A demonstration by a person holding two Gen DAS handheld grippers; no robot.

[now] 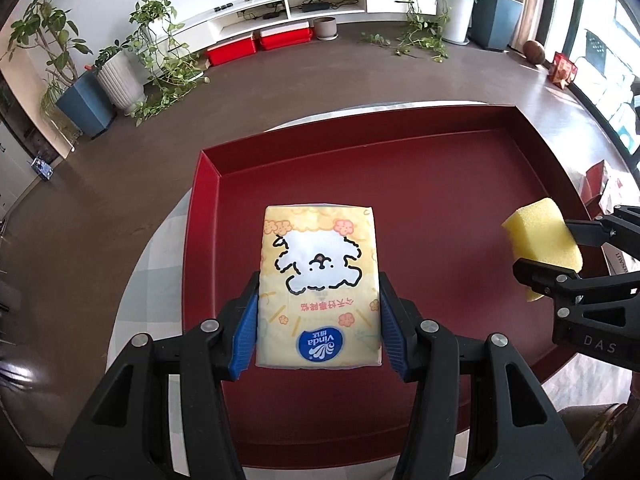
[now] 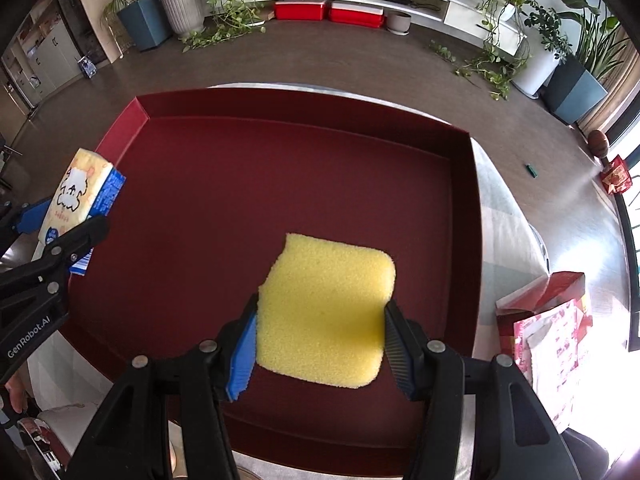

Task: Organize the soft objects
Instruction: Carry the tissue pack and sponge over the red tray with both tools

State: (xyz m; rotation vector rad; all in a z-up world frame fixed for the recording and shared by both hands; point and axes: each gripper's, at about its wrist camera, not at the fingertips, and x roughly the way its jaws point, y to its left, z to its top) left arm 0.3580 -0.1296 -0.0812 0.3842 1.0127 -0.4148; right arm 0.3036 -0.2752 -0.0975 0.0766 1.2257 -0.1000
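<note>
The left gripper (image 1: 318,320) pinches a pack of tissues (image 1: 319,286) by its long sides, holding it above the left half of the red tray (image 1: 400,152). The right gripper (image 2: 320,336) pinches a yellow sponge (image 2: 326,312) over the right near part of the same tray. Both things hang in the air, it seems, well apart from each other; the tray floor under them is bare.

The main risk lies in the grip itself. The sponge is soft, so the blue fingers (image 2: 242,356) squeeze it in, and it may spring sideways or tip on release. The tissue pack is slick and held only near its near end, so its far end could sag or slide out if the squeeze slackens. If both arms lower at once toward the middle, they could knock together. A drop from this height could also leave either thing lying crooked, or against the tray wall.
</note>
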